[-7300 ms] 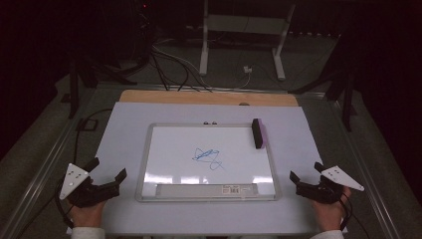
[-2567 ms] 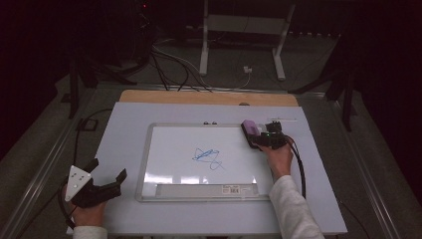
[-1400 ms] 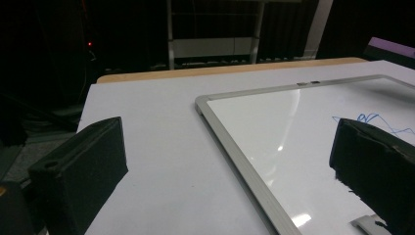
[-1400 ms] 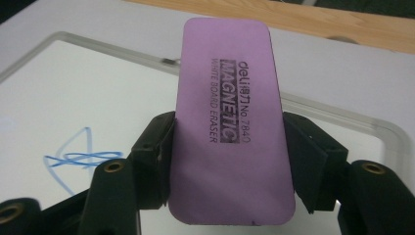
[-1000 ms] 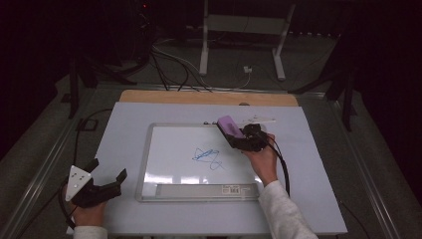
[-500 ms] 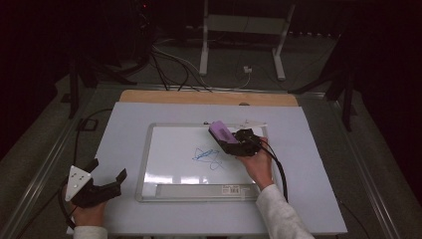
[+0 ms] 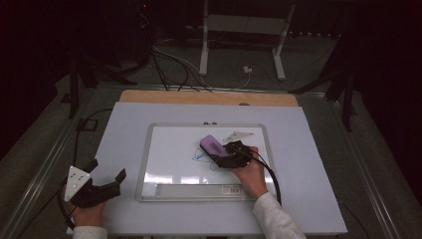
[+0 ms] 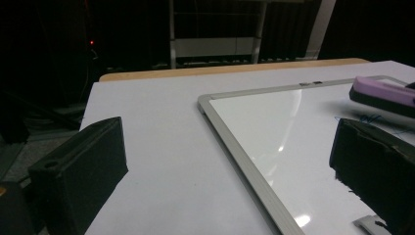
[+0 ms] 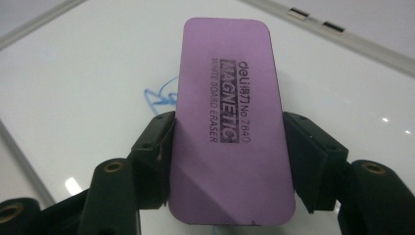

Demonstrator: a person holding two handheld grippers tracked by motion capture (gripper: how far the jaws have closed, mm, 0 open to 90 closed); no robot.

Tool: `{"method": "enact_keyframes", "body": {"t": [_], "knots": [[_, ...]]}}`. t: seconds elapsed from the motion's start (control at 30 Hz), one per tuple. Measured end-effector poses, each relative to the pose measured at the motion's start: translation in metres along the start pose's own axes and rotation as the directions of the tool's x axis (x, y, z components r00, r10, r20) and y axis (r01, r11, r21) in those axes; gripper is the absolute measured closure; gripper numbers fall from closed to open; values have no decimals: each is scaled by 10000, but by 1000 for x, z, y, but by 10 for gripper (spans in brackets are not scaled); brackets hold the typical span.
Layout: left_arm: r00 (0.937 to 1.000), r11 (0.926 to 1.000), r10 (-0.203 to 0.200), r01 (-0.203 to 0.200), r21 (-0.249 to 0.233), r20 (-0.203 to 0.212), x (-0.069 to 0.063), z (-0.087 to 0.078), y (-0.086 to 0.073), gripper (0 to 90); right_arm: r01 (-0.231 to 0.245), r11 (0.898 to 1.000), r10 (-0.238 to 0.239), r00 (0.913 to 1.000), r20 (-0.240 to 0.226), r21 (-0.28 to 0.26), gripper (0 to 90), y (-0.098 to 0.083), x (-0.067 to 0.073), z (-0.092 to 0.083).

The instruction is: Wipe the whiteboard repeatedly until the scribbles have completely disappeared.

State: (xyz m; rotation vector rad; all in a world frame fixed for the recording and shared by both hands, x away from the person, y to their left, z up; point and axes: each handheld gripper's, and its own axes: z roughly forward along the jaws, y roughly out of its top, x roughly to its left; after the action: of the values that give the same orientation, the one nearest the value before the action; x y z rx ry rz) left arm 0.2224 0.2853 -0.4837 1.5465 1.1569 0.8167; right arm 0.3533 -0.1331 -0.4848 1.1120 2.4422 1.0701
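Fingers (image 9: pixel 156 147) of the right gripper (image 7: pixel 226 155) clamp the purple eraser (image 9: pixel 227 117) by its long sides, its printed face up, over the blue scribble (image 9: pixel 161 98) near the middle of the whiteboard (image 7: pixel 169 149). To wipe well, I judge the felt underside should sit flat on the board, not tipped on an edge, and travel in short overlapping strokes across the ink with even downward pressure; the grip looks square, so the wrist should stay level to keep it that way. A hard push could slide the board, since nothing seems to pin it

Left of the board, near the front edge, the left gripper (image 7: pixel 94 186) rests on the table (image 7: pixel 124 119) with its fingers spread wide and nothing between them; it could steady the frame if needed. White covering spreads over the table, a strip of wood showing along the far edge. Beyond lies a dark room with cables on the floor and a pale metal stand (image 7: pixel 244 30)
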Motion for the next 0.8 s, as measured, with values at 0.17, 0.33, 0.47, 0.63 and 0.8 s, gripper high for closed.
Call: {"method": "enact_keyframes", "body": {"t": [0.17,0.33,0.47,0.63,0.8], "knots": [[10000,10000,-3,3,-7,2,0,0,0,14,303,9989,-311,9993,216,364,411,-9,7,0],[10000,10000,-40,40,16,14,1,0,-1,14,369,9982,-387,9985,385,470,411,-15,7,-4],[10000,10000,-38,38,-18,-1,0,0,0,14,338,9974,-365,9984,431,636,404,-18,5,-5],[10000,10000,-37,37,21,9,0,0,-1,14,30,9993,-42,9994,337,366,270,-15,2,-6],[10000,10000,-40,40,0,8,0,0,0,14,-258,9988,247,9994,261,421,261,-10,-1,1]]}}
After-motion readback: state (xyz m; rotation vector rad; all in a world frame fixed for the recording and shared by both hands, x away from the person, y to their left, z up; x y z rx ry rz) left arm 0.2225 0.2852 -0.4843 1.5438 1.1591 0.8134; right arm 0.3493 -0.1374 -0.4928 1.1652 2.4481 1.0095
